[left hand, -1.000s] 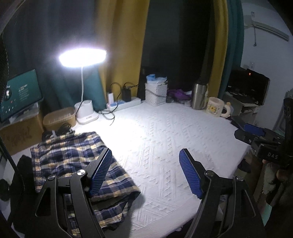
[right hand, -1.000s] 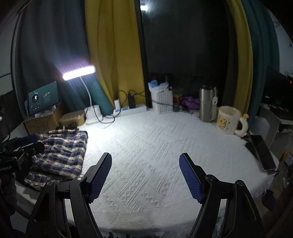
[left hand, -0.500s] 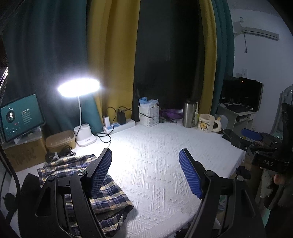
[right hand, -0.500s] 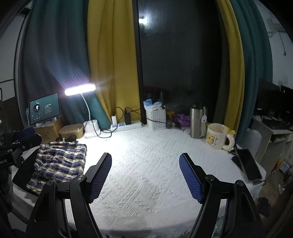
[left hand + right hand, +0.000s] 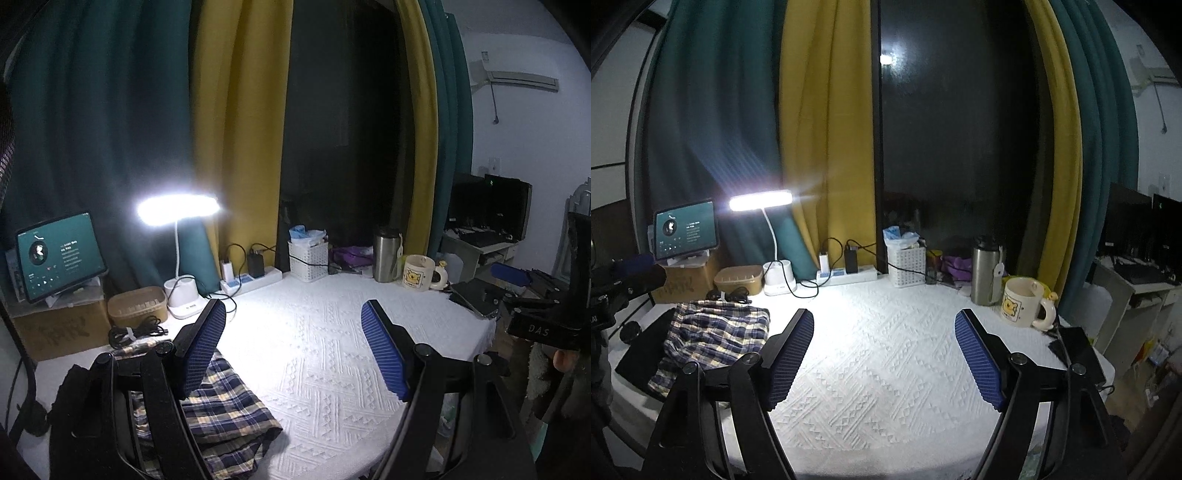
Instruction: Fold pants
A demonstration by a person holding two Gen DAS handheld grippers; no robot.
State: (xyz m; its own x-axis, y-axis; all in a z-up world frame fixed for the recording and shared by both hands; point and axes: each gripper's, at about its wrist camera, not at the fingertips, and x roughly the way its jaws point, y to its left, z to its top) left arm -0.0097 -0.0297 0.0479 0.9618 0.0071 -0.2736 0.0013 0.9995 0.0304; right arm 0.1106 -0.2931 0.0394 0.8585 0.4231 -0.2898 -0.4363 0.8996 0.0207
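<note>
The plaid pants (image 5: 225, 413) lie folded in a compact stack at the left end of the white textured table (image 5: 332, 362). In the right wrist view the pants (image 5: 716, 336) sit on a dark mat at the left. My left gripper (image 5: 293, 350) is open and empty, raised above the table with its left finger over the pants. My right gripper (image 5: 884, 354) is open and empty, raised over the table's middle front, well right of the pants. The right gripper also shows at the right edge of the left wrist view (image 5: 524, 291).
A lit desk lamp (image 5: 761, 201), a tablet (image 5: 685, 234), a tan box (image 5: 738, 280), a power strip (image 5: 847, 275), a white basket (image 5: 907, 266), a steel tumbler (image 5: 986, 271) and a mug (image 5: 1023, 302) line the table's back edge. A dark device (image 5: 1075, 350) lies at the right end.
Both grippers have lifted and tilted upward, away from the table. The pants stay folded at the left and have dropped lower in both views. Both jaws stay open.
</note>
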